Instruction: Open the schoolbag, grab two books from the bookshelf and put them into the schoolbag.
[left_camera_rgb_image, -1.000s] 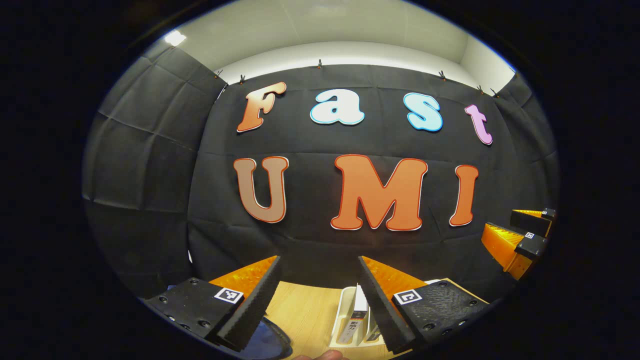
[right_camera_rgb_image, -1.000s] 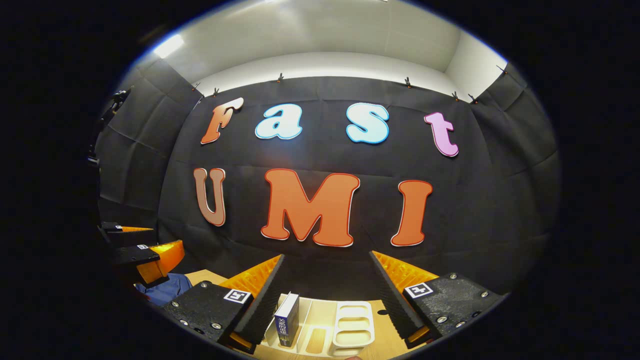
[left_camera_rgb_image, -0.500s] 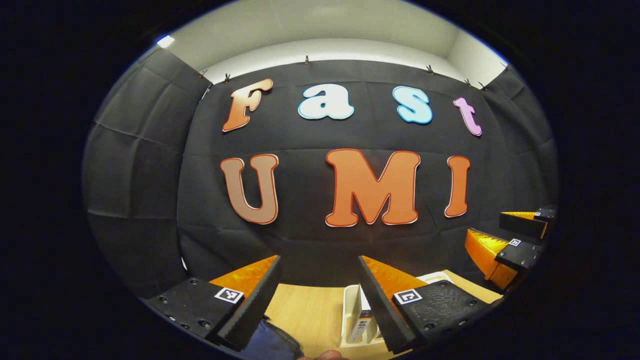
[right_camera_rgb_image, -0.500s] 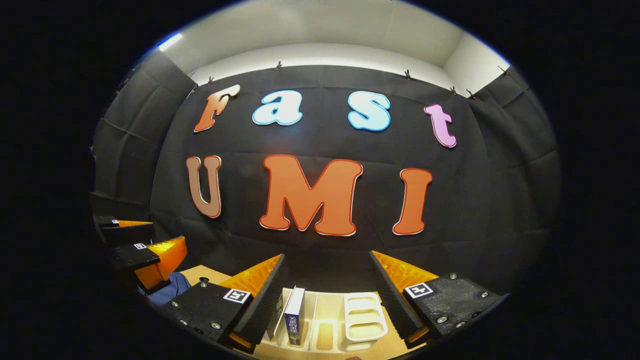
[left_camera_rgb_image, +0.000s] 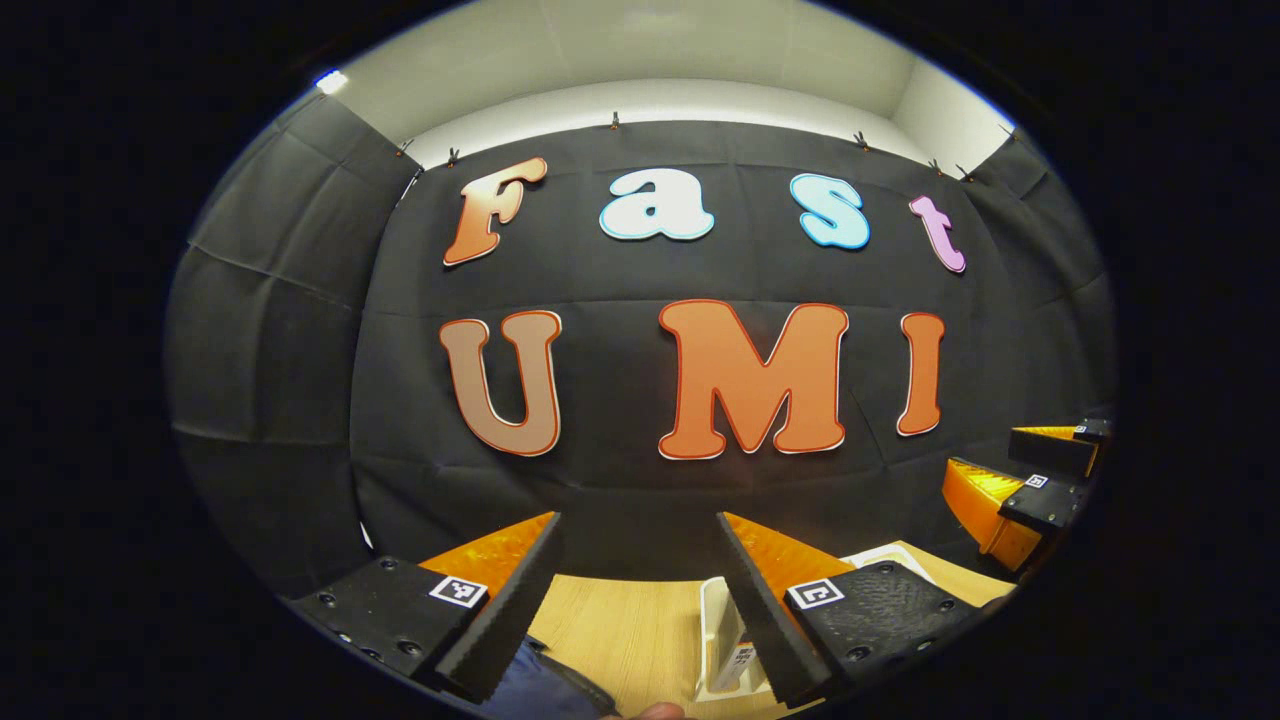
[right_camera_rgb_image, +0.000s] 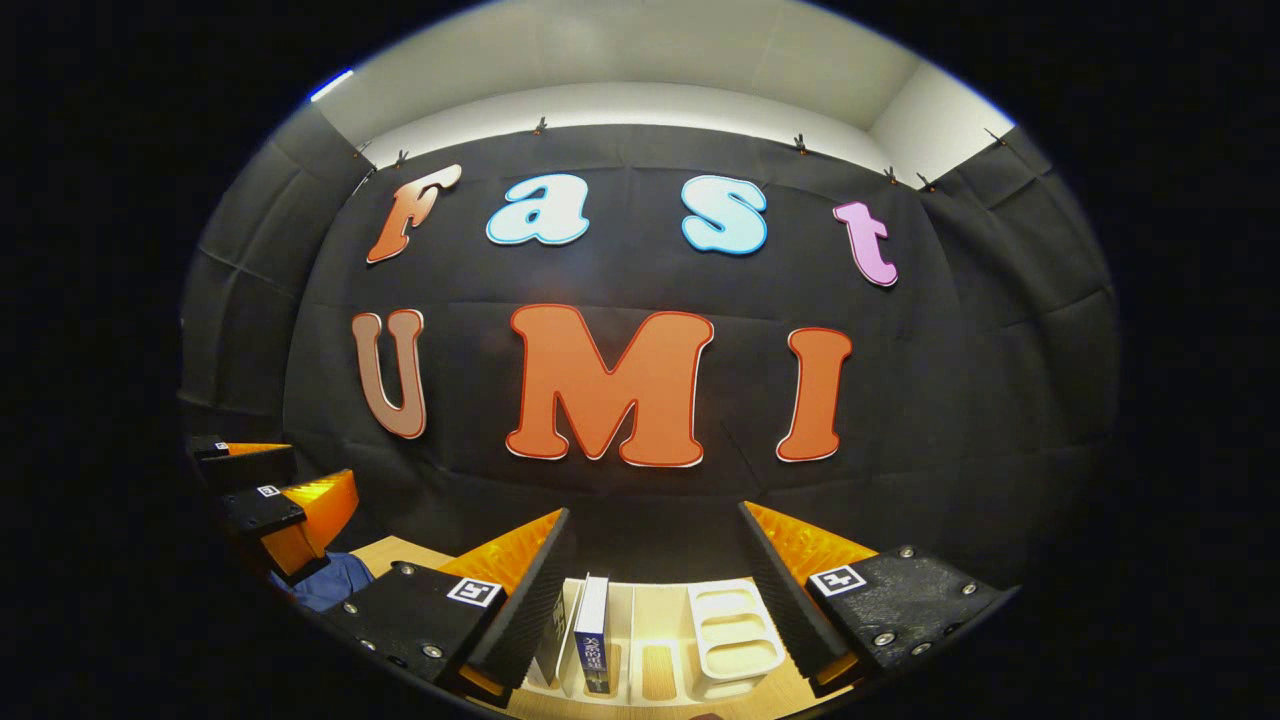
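Note:
In the right gripper view a white bookshelf rack (right_camera_rgb_image: 730, 640) stands on the wooden table just beyond my open right gripper (right_camera_rgb_image: 652, 520). A blue-spined book (right_camera_rgb_image: 592, 640) stands upright in it, with a second book (right_camera_rgb_image: 550, 645) beside it behind my left finger. The dark blue schoolbag (right_camera_rgb_image: 325, 580) lies at the lower left, below the left gripper (right_camera_rgb_image: 270, 490). In the left gripper view my left gripper (left_camera_rgb_image: 638, 528) is open and holds nothing. The schoolbag (left_camera_rgb_image: 545, 690) peeks in at the bottom edge. The rack (left_camera_rgb_image: 722, 640) sits partly behind my right finger.
The light wooden table (left_camera_rgb_image: 620, 620) runs up to the black cloth wall. The right gripper (left_camera_rgb_image: 1030, 480) hangs at the far right of the left gripper view. A fingertip (left_camera_rgb_image: 650, 712) shows at the bottom edge there.
Both grippers have drifted a little. The rack has slid right in both views, and more of the schoolbag shows at the bottom of the left gripper view. Both grippers stay open.

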